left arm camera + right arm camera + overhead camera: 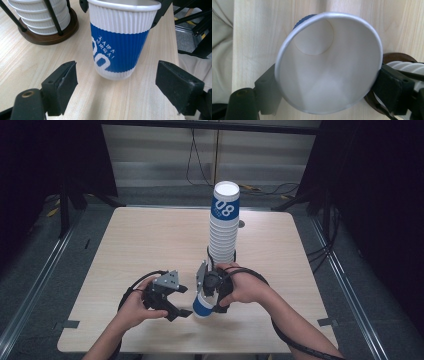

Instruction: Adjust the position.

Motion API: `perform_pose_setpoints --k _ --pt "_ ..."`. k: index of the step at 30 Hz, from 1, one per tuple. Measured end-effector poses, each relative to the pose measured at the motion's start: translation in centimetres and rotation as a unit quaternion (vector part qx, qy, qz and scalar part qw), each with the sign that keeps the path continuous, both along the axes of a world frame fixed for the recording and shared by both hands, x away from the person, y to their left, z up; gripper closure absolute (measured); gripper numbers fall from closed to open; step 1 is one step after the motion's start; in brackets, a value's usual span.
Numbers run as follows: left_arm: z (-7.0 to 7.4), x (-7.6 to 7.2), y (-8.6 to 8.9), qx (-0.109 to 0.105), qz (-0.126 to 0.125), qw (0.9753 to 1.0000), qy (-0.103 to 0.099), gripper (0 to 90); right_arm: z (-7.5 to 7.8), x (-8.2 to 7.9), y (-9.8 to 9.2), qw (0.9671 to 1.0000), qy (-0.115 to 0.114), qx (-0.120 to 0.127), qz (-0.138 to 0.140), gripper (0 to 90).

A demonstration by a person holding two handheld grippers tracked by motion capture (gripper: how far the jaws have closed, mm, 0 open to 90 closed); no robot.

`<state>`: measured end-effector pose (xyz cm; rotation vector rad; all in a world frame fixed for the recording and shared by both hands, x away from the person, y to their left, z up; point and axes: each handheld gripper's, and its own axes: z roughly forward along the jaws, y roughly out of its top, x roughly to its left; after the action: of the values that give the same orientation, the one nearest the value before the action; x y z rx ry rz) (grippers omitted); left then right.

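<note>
The right gripper [214, 292] is clamping the rim of a blue-and-white paper cup [202, 305], standing it upright near the table's [150, 235] front edge; the left gripper [175, 304] is waiting spread beside it. One cup is off the inverted cup stack [223, 222]; many are remaining.

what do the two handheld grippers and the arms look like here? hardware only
Both grippers are black, each with two blocky black jaws with flat pad faces. The left gripper carries a grey three-cornered plate on top; the right gripper has a grey plate at its side. A black cable trails from each along the forearm. Forearms are bare, no sleeves in sight.
</note>
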<state>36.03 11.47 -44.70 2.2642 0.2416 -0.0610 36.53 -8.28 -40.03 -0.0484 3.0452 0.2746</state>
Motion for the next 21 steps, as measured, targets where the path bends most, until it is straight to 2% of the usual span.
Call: perform_pose_setpoints --k 3,4,6,11,13,21 --pt "0.00 0.13 0.10 0.009 -0.002 1.0000 -0.003 17.5 -0.11 -0.23 0.24 0.9999 0.002 -0.012 0.004 17.3" --pt "-0.12 0.10 0.10 0.001 0.003 1.0000 0.001 17.5 -0.16 -0.21 0.33 0.9998 -0.004 -0.015 0.015 17.3" --pt "-0.13 0.15 0.17 0.001 0.005 1.0000 0.000 17.5 -0.22 -0.26 0.40 0.9998 -0.003 -0.019 0.007 17.0" --pt "-0.11 0.19 0.23 -0.001 0.003 1.0000 0.000 17.5 -0.32 -0.17 0.45 0.9997 -0.007 -0.019 0.014 16.6" --pt "-0.12 0.18 0.22 0.000 0.004 1.0000 0.000 17.5 -0.37 -0.25 0.41 0.9997 -0.008 -0.022 0.004 16.3" --pt "-0.21 0.07 0.16 0.003 0.002 1.0000 0.001 17.5 -0.46 -0.29 0.31 0.9999 -0.002 -0.009 0.008 15.6"
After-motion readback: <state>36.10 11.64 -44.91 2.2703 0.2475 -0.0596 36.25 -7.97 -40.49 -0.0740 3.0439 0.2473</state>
